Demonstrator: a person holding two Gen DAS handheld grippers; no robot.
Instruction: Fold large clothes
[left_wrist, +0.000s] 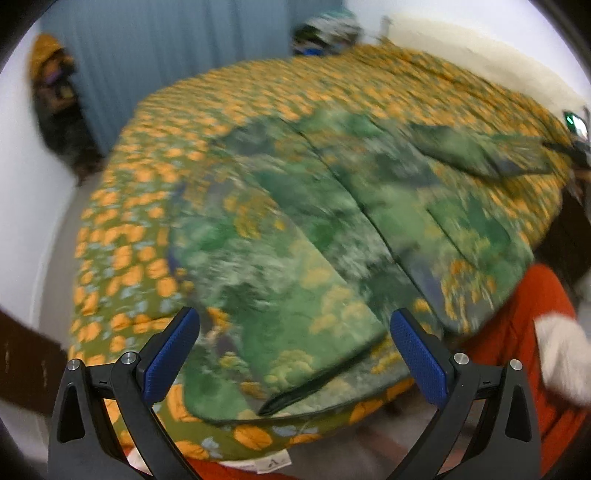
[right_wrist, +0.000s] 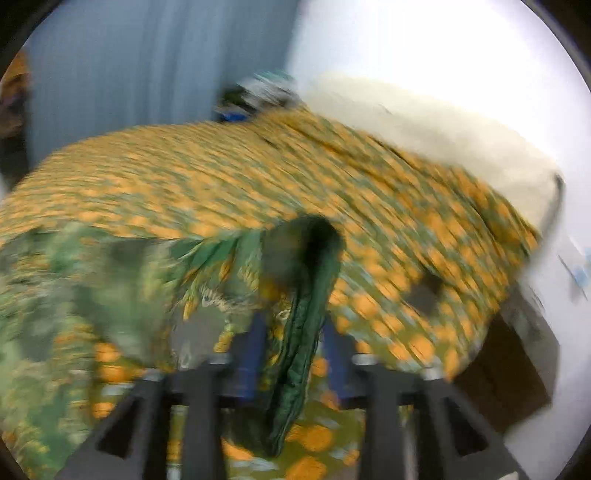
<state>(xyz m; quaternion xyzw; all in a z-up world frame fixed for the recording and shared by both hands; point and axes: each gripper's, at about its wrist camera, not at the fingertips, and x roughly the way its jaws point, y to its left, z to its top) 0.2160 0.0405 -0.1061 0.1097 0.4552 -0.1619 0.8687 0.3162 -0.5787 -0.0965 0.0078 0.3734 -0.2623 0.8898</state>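
Observation:
A large green patterned garment (left_wrist: 314, 229) lies spread on the bed, its dark-trimmed hem toward me. My left gripper (left_wrist: 295, 314) hovers open over that near hem, blue pads (left_wrist: 173, 354) wide apart with nothing between them. One sleeve (left_wrist: 480, 151) stretches off toward the right edge of the left wrist view. In the blurred right wrist view my right gripper (right_wrist: 295, 325) stands partly apart. A dark green fold of the garment (right_wrist: 299, 332) runs between its pads and hangs down toward the camera. The pads do not visibly squeeze it.
The bed cover (left_wrist: 258, 92) is olive with orange flowers. A blue curtain (left_wrist: 166, 48) hangs behind, with a heap of clothes (left_wrist: 325, 33) at the far corner. A cream blanket (right_wrist: 424, 129) lies at the back right. A person's orange clothing (left_wrist: 517, 332) is at the near right.

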